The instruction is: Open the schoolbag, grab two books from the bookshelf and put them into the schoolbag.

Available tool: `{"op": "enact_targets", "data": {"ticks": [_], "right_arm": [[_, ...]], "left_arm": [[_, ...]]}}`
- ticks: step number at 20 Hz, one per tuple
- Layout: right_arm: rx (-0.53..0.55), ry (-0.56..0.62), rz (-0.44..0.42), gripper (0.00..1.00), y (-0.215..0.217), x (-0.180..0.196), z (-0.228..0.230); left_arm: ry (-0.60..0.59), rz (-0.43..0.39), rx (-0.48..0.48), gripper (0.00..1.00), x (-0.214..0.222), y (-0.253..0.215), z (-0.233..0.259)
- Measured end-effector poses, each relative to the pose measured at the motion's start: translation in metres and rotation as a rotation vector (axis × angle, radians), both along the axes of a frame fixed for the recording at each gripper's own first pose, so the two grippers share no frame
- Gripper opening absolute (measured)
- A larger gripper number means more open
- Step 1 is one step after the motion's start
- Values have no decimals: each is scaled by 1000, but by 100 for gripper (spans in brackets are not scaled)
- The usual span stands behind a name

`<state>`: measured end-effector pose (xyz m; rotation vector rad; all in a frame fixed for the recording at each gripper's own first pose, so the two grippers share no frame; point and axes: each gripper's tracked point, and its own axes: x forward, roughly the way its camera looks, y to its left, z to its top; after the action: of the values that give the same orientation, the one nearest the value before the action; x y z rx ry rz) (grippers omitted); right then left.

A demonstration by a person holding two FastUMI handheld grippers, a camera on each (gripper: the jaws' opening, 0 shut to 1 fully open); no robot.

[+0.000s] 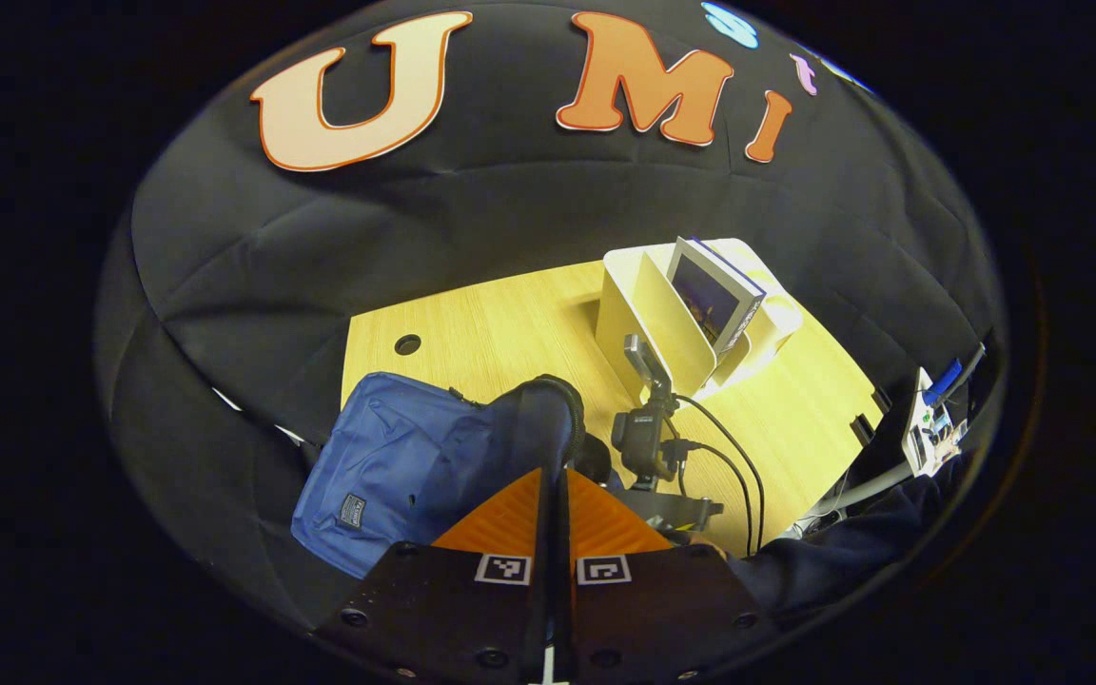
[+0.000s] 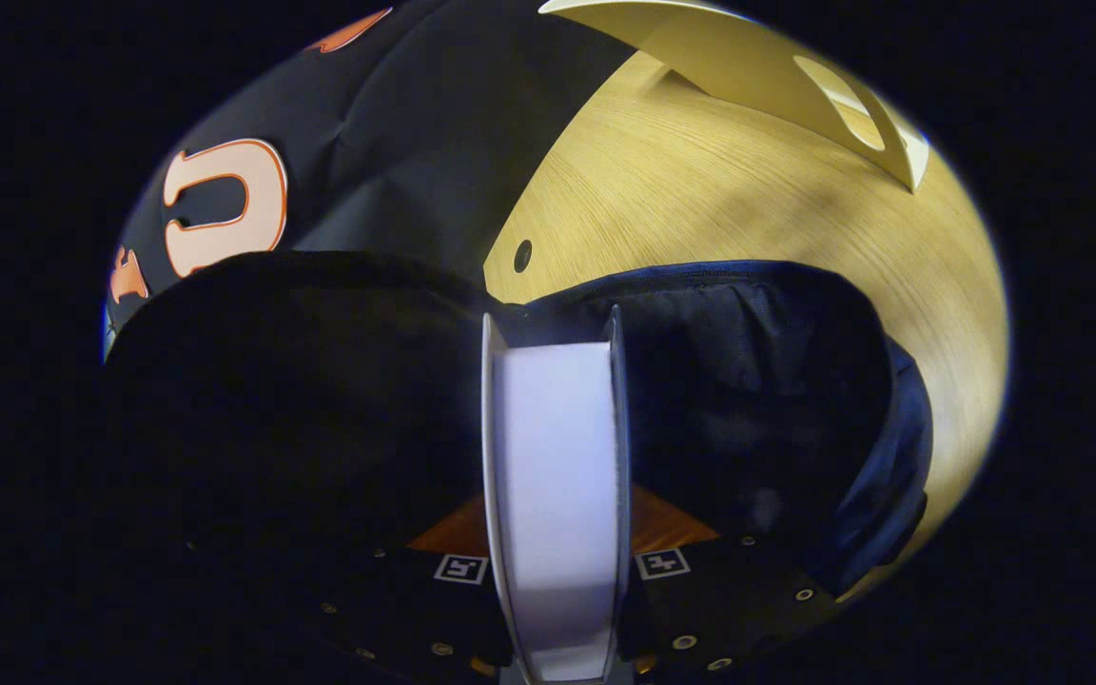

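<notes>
Blue cloth of the schoolbag lies on the wooden bench, just ahead and left of the left gripper, whose fingers are pressed together on nothing. The right gripper has its fingers clamped on a book, whose far end sits in the bag's open mouth. Beyond, another book stands in the white bookshelf.

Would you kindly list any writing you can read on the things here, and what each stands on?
Nothing is legible.
Patch on the schoolbag: too small to read.
Cover of the shelved book: too blurred to read.
Held book: page edges, no writing.
</notes>
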<state>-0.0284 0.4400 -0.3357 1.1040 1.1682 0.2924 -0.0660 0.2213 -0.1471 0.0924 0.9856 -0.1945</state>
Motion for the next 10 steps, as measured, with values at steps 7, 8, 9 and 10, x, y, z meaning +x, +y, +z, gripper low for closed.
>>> {"op": "enact_targets", "data": {"ticks": [7,8,9,10], "right_arm": [[39,3,-31,42,12,5,-9],[41,1,-33,42,15,6,-11],[48,4,-36,42,18,7,-12],[57,14,-38,43,23,8,-14]], "left_arm": [[3,32,-18,2,-5,-3,2],[2,32,-11,2,-5,-4,2],[-3,29,-1,2,-4,-3,3],[-6,30,9,2,-6,-2,5]]}}
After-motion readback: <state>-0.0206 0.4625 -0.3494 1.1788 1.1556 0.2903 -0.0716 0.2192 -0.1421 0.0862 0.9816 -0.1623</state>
